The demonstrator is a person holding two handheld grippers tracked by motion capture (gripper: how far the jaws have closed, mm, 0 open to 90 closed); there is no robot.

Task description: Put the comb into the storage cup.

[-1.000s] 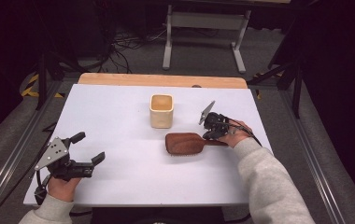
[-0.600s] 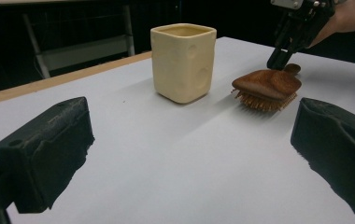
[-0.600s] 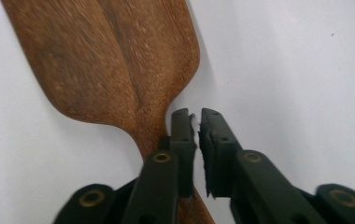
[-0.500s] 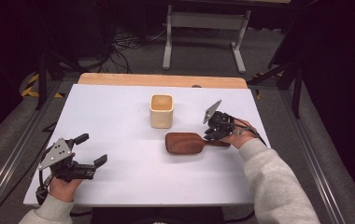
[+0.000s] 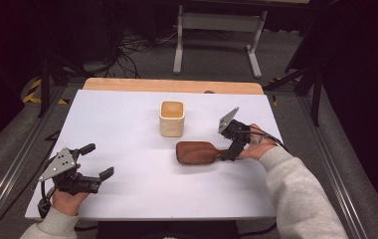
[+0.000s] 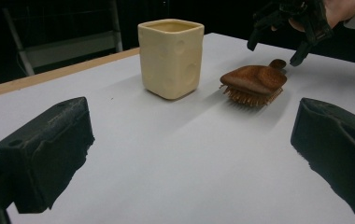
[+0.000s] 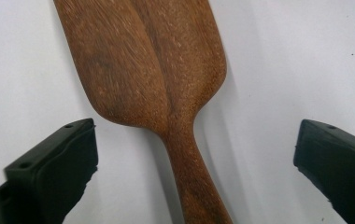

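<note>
The brush (image 5: 197, 152) lies bristles down on the white table (image 5: 127, 129), right of the middle, its wooden back up and its handle pointing toward the person's right hand. The right gripper (image 5: 231, 152) hangs over that handle. Its jaws have just been opening, and in the right gripper view they stand wide apart with the handle (image 7: 196, 182) between them, clear white table showing on both sides, so neither pad presses the wood. The brush rests on the table by itself.

The cup (image 5: 171, 118), a cream square one, stands upright just behind the brush and a little to the left, near it but not touching. In the left gripper view the cup (image 6: 170, 58) and the brush (image 6: 255, 84) sit side by side with a strip of table between them. Nothing lies between the right gripper and the brush.

The left gripper (image 5: 96, 175) rests at the near left corner of the table, well apart from both things, its jaws open and nothing between them. A wide bare stretch of table lies in front of it.

A wooden strip (image 5: 172, 85) runs along the far edge of the table. Behind it a metal stand (image 5: 217, 25) and loose cables (image 5: 137, 47) sit on the dark floor.
</note>
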